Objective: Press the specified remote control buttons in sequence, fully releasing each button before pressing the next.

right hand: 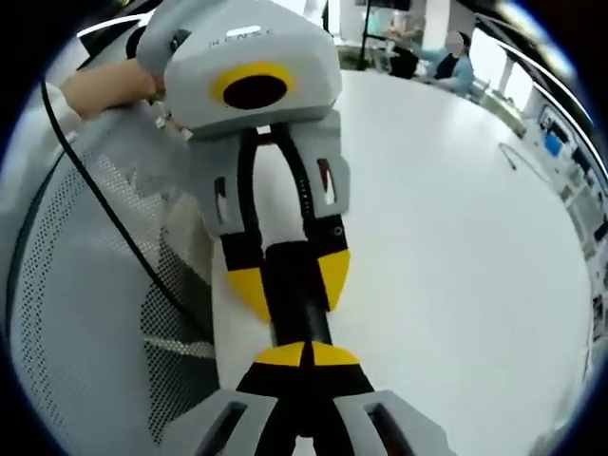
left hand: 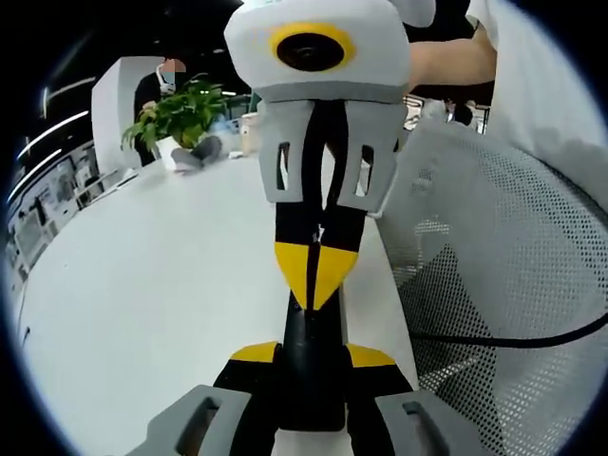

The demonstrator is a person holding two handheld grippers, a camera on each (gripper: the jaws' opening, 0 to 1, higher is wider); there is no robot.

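The black remote control (left hand: pixel 312 366) lies lengthwise between the left gripper (left hand: pixel 312 359)'s jaws, which clamp its sides. The right gripper (right hand: pixel 306 356), jaws pressed together, sets its yellow tips on the remote's top. Beneath lies the white table (left hand: pixel 161 304), beside it a mesh chair (left hand: pixel 494 256), beyond a potted plant (left hand: pixel 180 114).

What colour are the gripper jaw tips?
Yellow, on black jaws; clearest on the right gripper in the left gripper view.

White table (left hand: pixel 142 285) — mesh chair (left hand: pixel 494 247), perhaps an office.
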